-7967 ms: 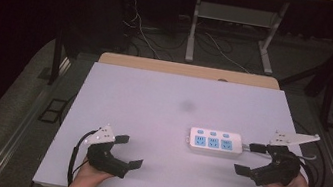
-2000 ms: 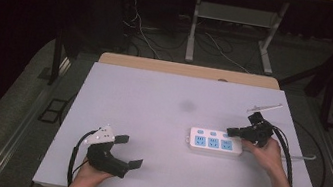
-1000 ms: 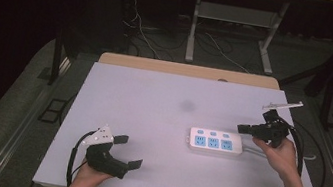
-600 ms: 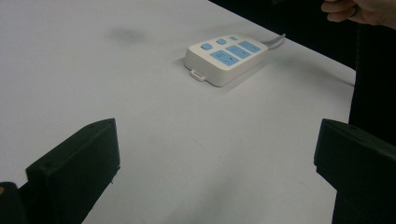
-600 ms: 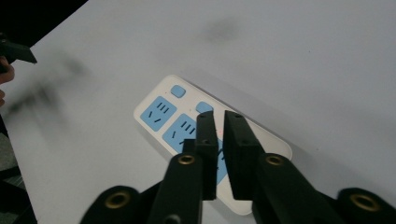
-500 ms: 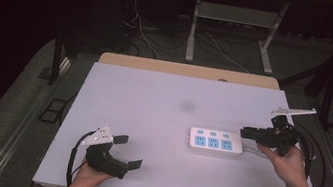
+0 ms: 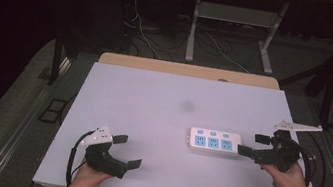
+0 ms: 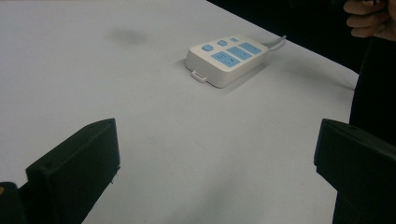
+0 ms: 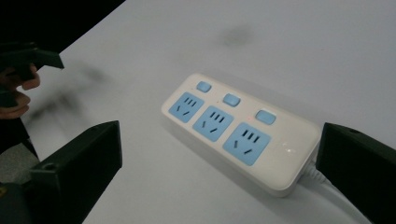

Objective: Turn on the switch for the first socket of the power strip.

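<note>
A white power strip (image 7: 213, 142) with 3 blue sockets lies right of centre on the table (image 7: 152, 106). The right gripper (image 7: 256, 145) sits just beside its right end, jaws spread, seemingly not touching it. The left gripper (image 7: 127, 151) rests near the front-left edge, jaws spread and empty.

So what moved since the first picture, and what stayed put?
The right gripper moved. It went from the near right of the table up to the far right end of the power strip, swung out farther right, and now sits beside that end, open, holding nothing. The left gripper stayed open at the near left. The power strip did not move.
</note>
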{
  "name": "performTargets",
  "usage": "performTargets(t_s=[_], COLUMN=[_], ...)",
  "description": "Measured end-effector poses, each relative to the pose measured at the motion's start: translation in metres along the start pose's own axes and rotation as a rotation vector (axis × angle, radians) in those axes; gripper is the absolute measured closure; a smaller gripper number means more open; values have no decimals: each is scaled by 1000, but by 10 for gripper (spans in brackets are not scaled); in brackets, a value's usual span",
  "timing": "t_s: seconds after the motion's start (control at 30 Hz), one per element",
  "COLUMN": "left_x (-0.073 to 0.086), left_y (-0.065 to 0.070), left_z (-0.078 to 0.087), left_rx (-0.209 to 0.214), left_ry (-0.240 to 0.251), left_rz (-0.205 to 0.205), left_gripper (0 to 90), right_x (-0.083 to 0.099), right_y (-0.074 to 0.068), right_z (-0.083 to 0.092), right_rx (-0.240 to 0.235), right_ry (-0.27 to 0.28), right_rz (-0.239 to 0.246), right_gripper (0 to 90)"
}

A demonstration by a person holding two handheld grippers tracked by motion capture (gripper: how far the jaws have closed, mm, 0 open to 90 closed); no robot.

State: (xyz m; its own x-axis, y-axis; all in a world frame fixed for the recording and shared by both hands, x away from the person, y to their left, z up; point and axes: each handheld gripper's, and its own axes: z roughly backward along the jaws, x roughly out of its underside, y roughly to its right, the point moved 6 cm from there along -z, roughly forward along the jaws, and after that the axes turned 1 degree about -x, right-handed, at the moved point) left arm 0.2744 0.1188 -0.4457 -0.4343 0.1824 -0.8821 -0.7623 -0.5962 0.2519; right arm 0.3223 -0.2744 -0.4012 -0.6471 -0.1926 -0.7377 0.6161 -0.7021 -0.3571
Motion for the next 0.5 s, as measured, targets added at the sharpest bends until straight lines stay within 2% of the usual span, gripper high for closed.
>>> performTargets(t_s=[0.2,0.5], left_x=[0,0], left_y=[0,0], left_z=[0,1], left_rx=[2,1], left_ry=[-1,1], left_rz=[0,-2], left_gripper=[0,0], right_x=[9,27], right_y=[-8,-18], right_z=[2,0], right_rx=[-25,-47], right_ry=[23,22], right_rz=[6,26], right_gripper=[0,0])
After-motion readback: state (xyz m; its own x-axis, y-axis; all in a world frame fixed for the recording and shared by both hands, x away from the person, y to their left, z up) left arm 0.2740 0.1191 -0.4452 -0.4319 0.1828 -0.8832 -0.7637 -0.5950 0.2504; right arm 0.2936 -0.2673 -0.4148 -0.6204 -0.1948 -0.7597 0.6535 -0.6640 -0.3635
